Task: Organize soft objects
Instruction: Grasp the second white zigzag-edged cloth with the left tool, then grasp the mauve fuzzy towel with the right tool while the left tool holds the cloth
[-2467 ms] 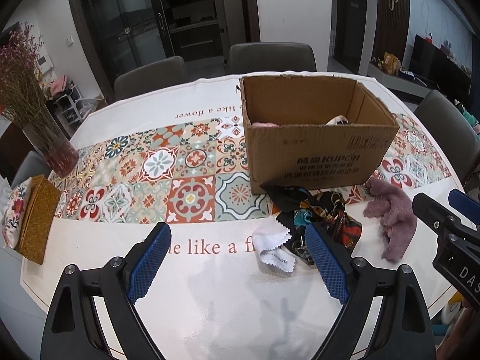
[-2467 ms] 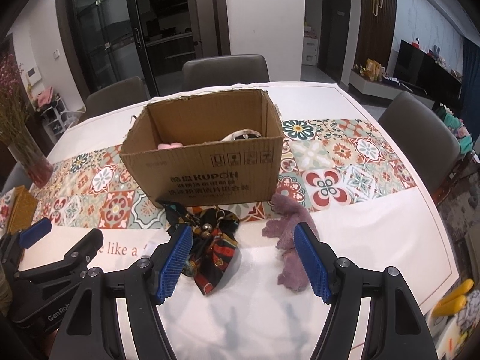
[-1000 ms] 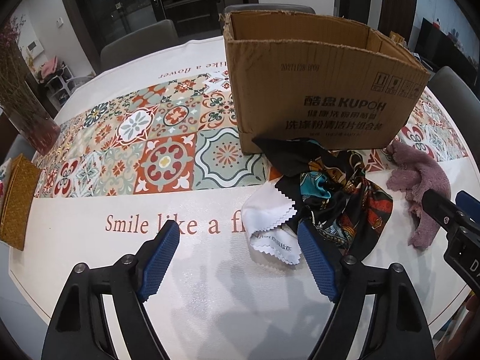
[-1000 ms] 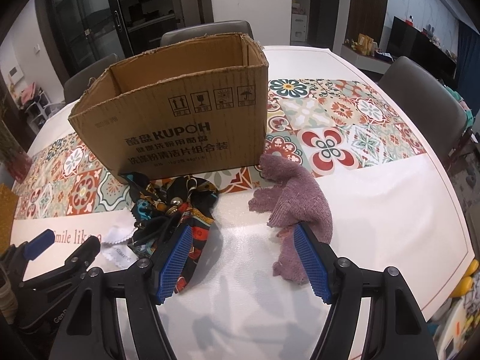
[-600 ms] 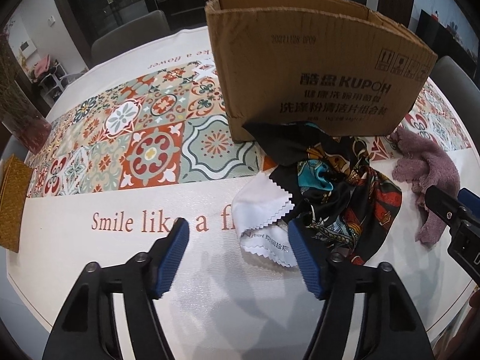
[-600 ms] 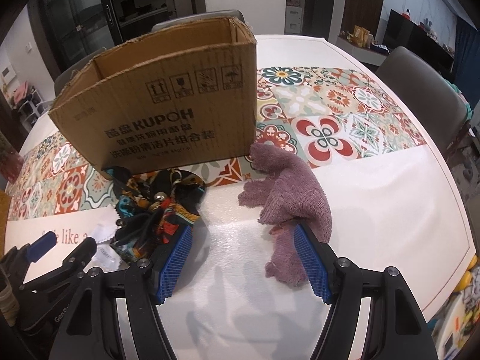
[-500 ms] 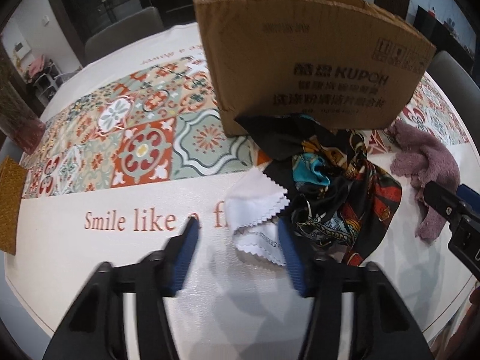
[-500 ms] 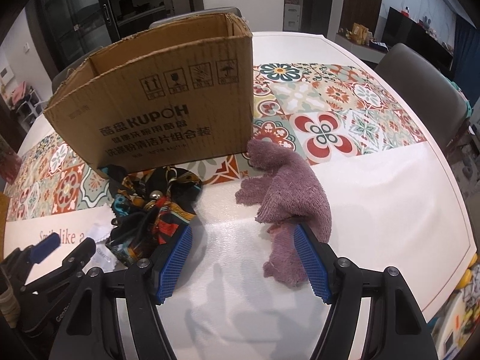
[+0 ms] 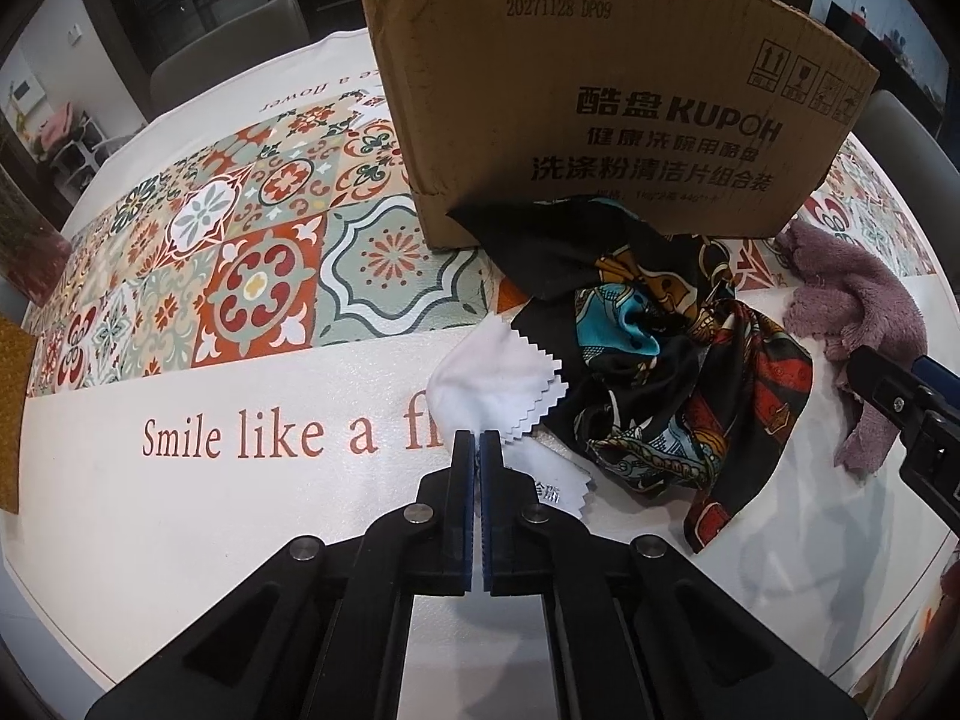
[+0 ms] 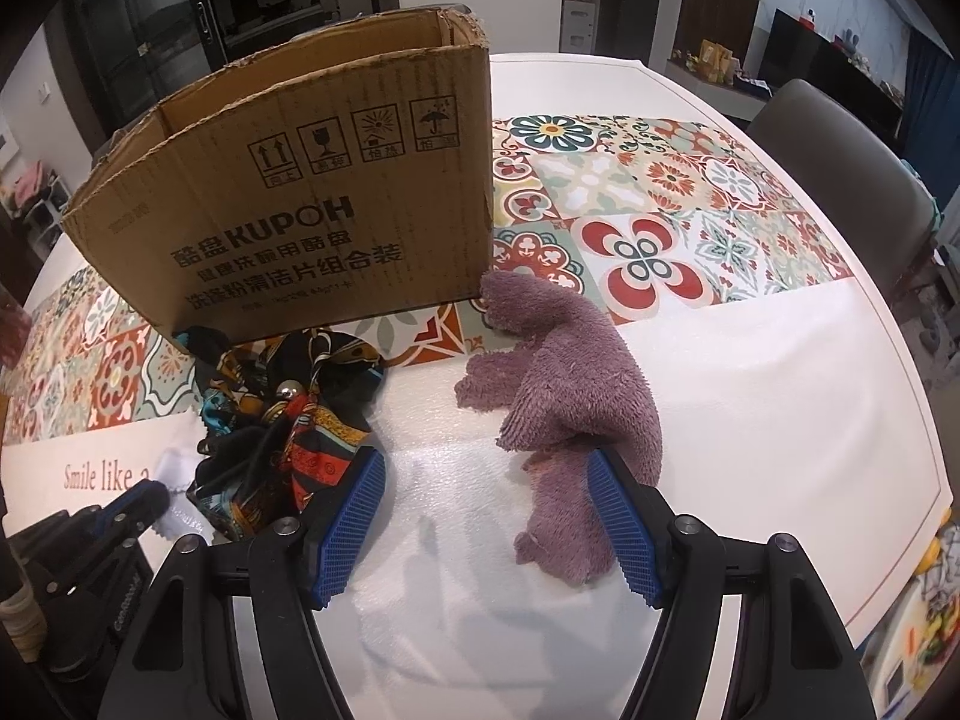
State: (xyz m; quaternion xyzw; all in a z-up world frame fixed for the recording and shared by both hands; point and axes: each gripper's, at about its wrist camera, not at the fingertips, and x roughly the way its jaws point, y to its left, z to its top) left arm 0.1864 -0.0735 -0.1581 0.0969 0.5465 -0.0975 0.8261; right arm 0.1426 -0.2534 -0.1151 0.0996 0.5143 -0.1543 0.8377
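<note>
A small white cloth point(image 9: 492, 369) with zigzag edges lies on the table by the words on the tablecloth. My left gripper point(image 9: 478, 438) is shut on its near edge. Right of it a crumpled black patterned scarf point(image 9: 660, 360) rests against the front of the cardboard box point(image 9: 600, 90). A purple towel point(image 10: 570, 384) lies at the box's point(image 10: 300, 210) right corner. My right gripper point(image 10: 486, 474) stands open low over the table. The towel's near end is between its fingers, against the right pad point(image 10: 621, 522). The scarf point(image 10: 288, 414) sits just outside the left pad.
The table point(image 9: 180, 510) carries a tiled-pattern runner point(image 9: 252, 276). Grey chairs point(image 10: 840, 180) stand around it. The table's curved edge point(image 10: 936, 480) runs close on the right. The box's inside is hidden from both views.
The left jaws have closed from wide open onto the white cloth. Both grippers have sunk closer to the table and the box. The right jaws have kept their width.
</note>
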